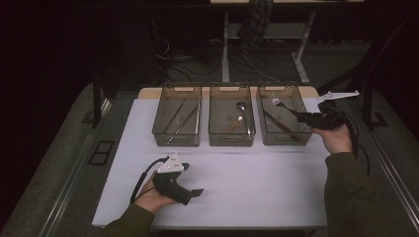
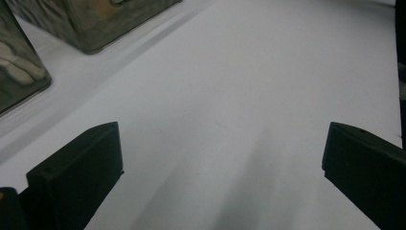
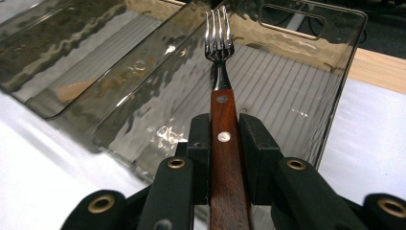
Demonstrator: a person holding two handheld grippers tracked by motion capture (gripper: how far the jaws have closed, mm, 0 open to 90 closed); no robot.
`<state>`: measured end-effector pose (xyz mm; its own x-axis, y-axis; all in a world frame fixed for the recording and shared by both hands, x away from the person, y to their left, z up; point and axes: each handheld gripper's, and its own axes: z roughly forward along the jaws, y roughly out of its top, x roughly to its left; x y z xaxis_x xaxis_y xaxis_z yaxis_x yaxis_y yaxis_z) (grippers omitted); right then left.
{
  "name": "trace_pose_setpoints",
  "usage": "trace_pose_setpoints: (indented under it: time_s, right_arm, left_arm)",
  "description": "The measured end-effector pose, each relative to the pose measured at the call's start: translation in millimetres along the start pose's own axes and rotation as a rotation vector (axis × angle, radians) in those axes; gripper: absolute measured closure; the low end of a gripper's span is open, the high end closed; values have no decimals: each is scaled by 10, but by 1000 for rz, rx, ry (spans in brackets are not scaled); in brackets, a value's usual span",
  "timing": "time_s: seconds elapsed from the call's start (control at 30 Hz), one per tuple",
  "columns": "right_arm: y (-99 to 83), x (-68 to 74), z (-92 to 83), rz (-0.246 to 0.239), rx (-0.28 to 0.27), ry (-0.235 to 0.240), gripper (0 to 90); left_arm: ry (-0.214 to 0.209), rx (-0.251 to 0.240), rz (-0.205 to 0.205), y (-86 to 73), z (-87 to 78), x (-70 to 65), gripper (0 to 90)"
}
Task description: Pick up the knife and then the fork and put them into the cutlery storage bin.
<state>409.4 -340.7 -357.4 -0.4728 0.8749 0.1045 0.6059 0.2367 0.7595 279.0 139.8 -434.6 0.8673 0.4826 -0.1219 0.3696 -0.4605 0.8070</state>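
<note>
Over the far right of the counter [image 1: 237, 197], the right gripper [image 3: 225, 139] clamps its two black jaws on the wooden handle of a steel-tined fork [image 3: 221, 96], the pads pressing both sides of the riveted grip. In the high view that gripper [image 1: 302, 117] sits at the right edge of the rightmost smoky translucent plastic bin [image 1: 283, 138], and the fork [image 1: 281, 104] juts out leftward above the bin's far end, tines away from the hand. Another long wooden-handled utensil [image 1: 280, 127] lies slantwise on the floor of that bin. Left of it, the middle bin [image 1: 231, 139] holds a metal spoon [image 1: 241, 107], and the leftmost bin [image 1: 176, 140] holds thin dark sticks [image 1: 180, 121]. Near the left front of the counter, the left gripper [image 1: 190, 193] rests on the white surface with its jaws spread wide and nothing between them.
</note>
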Motion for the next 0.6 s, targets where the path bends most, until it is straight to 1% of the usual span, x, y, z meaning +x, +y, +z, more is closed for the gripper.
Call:
trace_pose_setpoints:
  time_s: [0.13,0.27,0.4,0.5,0.6]
  right_arm:
    - [71,-25,101,12,26,-22,752]
    - [118,-43,244,18,69,-56,751]
    - [155,-60,403,48,94,-65,752]
    - [186,-52,516,41,121,-78,751]
    - [203,-46,605,51,138,-89,751]
  left_arm:
    - [-2,1,1,0,3,5,0]
    - [-3,2,1,2,16,6,0]
    - [-7,3,4,4,17,2,0]
    - [-8,2,1,4,18,1,0]
    - [-10,-1,0,4,16,1,0]
